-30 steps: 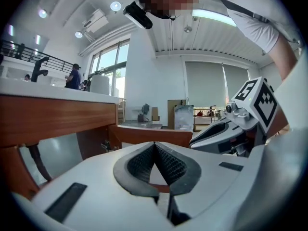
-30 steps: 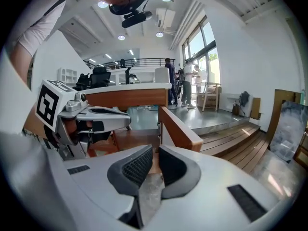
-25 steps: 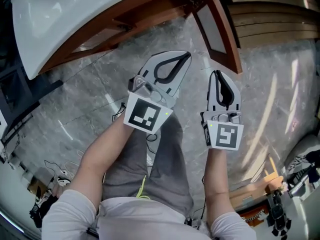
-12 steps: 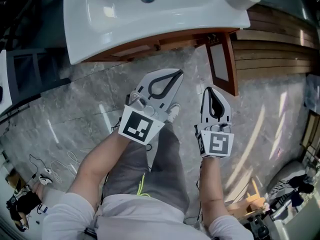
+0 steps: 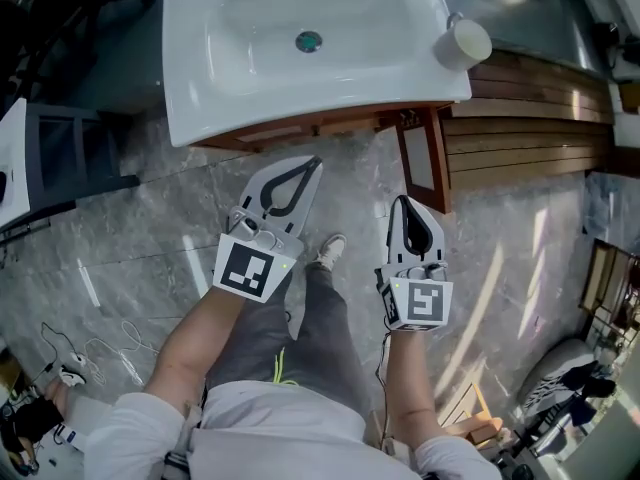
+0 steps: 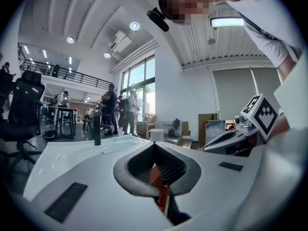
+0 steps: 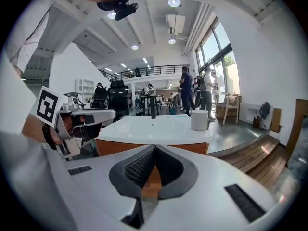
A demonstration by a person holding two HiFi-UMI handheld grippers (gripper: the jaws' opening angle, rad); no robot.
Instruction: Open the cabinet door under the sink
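Observation:
A white sink (image 5: pixel 250 103) with a drain sits on a brown wooden cabinet (image 5: pixel 300 128); only the cabinet's top front edge shows in the head view. At its right end a brown-framed door panel (image 5: pixel 420 163) juts out towards me. My left gripper (image 5: pixel 312 163) is shut and empty, its tip just short of the cabinet front. My right gripper (image 5: pixel 402 200) is shut and empty too, next to the panel's near end. In the right gripper view the right gripper (image 7: pixel 155 147) points at the cabinet's orange-brown front (image 7: pixel 120 147). In the left gripper view the left gripper (image 6: pixel 154 144) hides most of the cabinet.
A white cup (image 5: pixel 462 43) stands on the sink's right corner, and a black faucet (image 7: pixel 153 110) at its back. Wooden slats (image 5: pixel 520 118) lie to the right, a black chair (image 5: pixel 60 168) to the left. Cables (image 5: pixel 100 348) trail on the marble floor. My shoe (image 5: pixel 328 250) is between the grippers.
The head view has swung so the whole sink top now shows. Both grippers sit lower and further left in the frame. Both stay shut.

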